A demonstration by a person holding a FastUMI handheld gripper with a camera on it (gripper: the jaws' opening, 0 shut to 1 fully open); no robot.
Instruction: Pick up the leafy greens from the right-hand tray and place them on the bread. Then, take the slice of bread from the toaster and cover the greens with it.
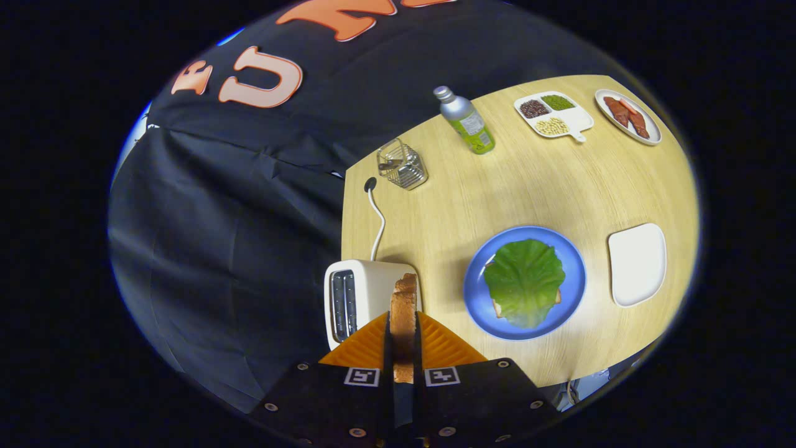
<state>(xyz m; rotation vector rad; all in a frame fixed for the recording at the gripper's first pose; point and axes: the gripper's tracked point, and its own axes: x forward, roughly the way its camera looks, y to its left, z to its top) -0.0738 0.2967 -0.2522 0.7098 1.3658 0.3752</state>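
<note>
Our tool (403, 323) is pinching a slice of bread (403, 311), with both fingers (367, 345) pressed on its flat sides, so the slice stands on its edge between them. We hold it up above the white toaster (354, 298), which sits at the near corner of the light wooden surface (528, 186). A white cord (377, 221) runs from the toaster toward the back edge. Just beside the toaster is a blue plate (479, 298). On that plate we see the leafy greens (525, 283) spread flat over another slice of bread (497, 307), and only small bits of that bread peek out from under the leaf. Past the plate, on its far side from the toaster, is a white tray (637, 264). Farther back we see a small wire basket (403, 165), a silver bottle (466, 121), a white dish with three kinds of beans (553, 116), and a small plate with reddish strips of food (628, 116).
</note>
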